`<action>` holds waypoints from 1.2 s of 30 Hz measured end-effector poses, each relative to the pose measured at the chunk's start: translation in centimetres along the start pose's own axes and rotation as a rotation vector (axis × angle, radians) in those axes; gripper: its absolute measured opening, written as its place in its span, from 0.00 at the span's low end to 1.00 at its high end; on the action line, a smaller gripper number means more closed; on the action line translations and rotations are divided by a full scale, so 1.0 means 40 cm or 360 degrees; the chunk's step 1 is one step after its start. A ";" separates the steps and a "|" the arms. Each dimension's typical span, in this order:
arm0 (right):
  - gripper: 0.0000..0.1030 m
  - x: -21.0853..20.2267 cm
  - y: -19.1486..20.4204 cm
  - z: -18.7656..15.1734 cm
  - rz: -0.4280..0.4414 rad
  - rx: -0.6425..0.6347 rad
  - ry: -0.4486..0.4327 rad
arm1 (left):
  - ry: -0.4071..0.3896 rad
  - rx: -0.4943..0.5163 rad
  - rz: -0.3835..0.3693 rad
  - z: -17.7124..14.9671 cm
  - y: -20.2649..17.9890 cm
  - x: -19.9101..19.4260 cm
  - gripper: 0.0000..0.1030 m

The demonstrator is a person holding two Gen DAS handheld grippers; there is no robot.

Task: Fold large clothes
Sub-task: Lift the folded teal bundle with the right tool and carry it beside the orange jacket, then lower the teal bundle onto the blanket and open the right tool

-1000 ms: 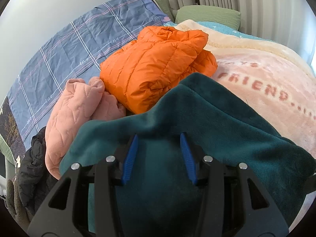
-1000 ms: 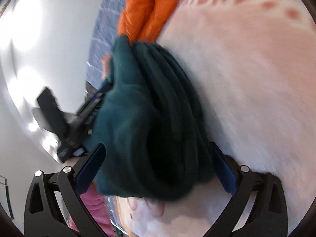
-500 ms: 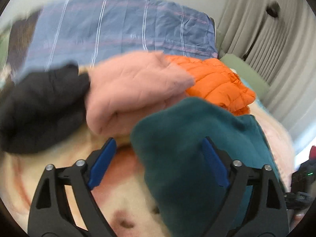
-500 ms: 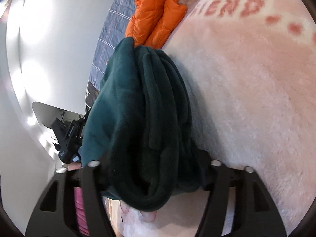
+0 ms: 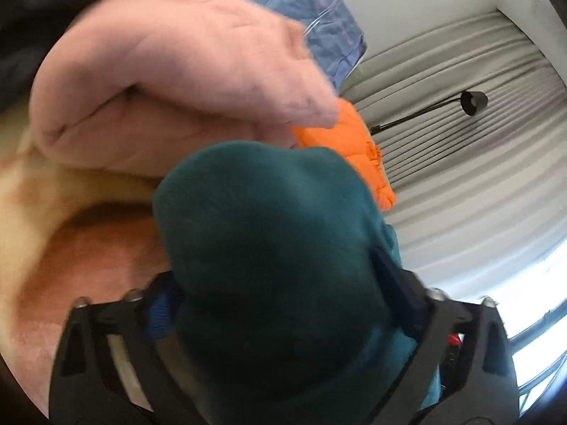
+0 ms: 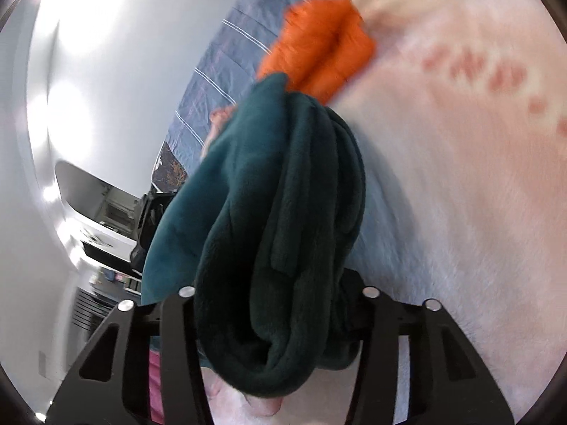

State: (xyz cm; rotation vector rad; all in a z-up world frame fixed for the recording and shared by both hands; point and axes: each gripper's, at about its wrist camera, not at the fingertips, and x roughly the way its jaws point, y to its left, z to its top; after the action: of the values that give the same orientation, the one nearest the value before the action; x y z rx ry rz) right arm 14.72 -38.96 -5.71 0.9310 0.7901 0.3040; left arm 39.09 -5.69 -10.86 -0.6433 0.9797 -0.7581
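Your right gripper (image 6: 280,322) has just been closing and now clamps the thick folded end of the teal fleece garment (image 6: 283,233), while your left gripper (image 5: 283,315) stands wide with the other end of the bundle (image 5: 269,248) filling the gap between its jaws; whether its pads press is unclear. Just beyond the left gripper lies a pink quilted garment (image 5: 177,71), with an orange puffer jacket (image 5: 358,148) behind. Everything rests on the bed's pale pink blanket (image 6: 460,194).
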 end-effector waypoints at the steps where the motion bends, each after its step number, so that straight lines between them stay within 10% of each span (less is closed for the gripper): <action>1: 0.40 -0.027 0.021 0.012 0.0020 -0.0046 -0.0039 | -0.0024 0.0031 0.0001 -0.005 -0.032 -0.006 0.79; 9: 0.39 -0.307 0.093 0.122 0.0056 -0.0337 -0.0407 | -0.0157 0.0453 -0.0187 0.017 -0.489 0.002 0.74; 18: 0.39 -0.422 -0.135 0.474 -0.0166 -0.0123 -0.0713 | -0.0128 0.0844 -0.0031 0.143 -0.951 0.458 0.75; 24: 0.41 -0.259 -0.466 0.525 -0.0508 0.0227 -0.0598 | -0.0062 0.0927 0.0437 0.108 -0.852 0.772 0.81; 27: 0.41 -0.272 -0.496 0.499 -0.0429 0.0255 -0.0670 | 0.0003 0.1131 0.0506 0.023 -0.783 0.820 0.82; 36: 0.74 -0.309 -0.418 0.417 -0.0773 0.0097 -0.0748 | -0.0025 0.1112 0.0427 -0.104 -0.714 0.618 0.98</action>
State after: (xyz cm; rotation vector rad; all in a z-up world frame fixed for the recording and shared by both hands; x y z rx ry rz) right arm 16.73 -65.48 -7.61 0.7938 0.5650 -0.3554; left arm 36.36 -42.70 -2.63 0.0887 0.6993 -0.7881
